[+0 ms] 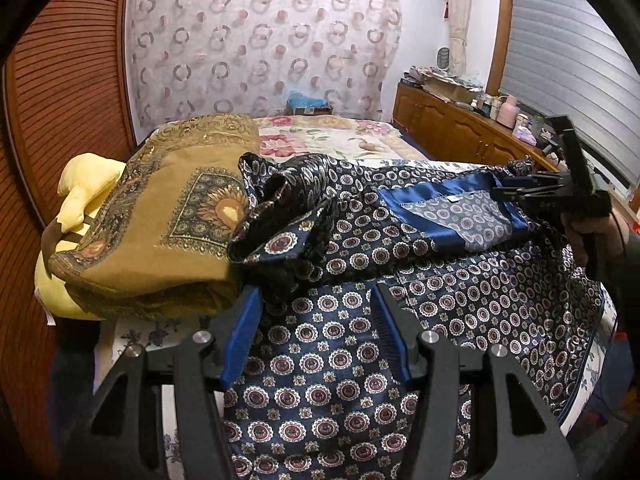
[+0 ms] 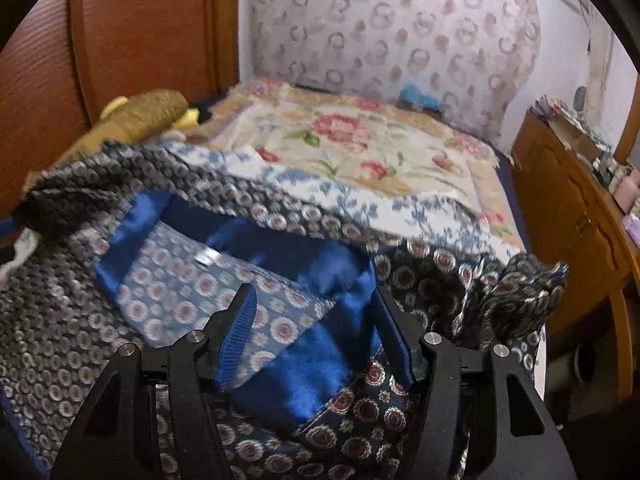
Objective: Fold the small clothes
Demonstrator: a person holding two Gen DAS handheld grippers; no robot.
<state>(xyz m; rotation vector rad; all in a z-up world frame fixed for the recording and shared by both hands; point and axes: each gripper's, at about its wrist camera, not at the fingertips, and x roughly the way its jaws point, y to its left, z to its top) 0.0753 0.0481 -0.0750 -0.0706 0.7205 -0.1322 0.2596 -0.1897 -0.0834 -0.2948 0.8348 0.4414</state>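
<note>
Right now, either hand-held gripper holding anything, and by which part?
Nothing held. Left hand-held gripper and right hand-held gripper both stand open above the navy medallion-print satin garment, pads off the cloth.

A: Navy garment (image 1: 400, 320), material?
B: Cloth, silky, slight sheen, woven medallions. Blue collar band (image 2: 320, 280) is glossy satin.
A: Left hand-held gripper (image 1: 316, 320)?
B: Matt black plastic, ribbed blue pads (image 1: 240, 336), shiny metal pins.
A: Mustard blanket (image 1: 160, 220)?
B: Matt, soft printed cloth.
A: Cabinet (image 1: 448, 124)?
B: Varnished wood, semi-gloss.
</note>
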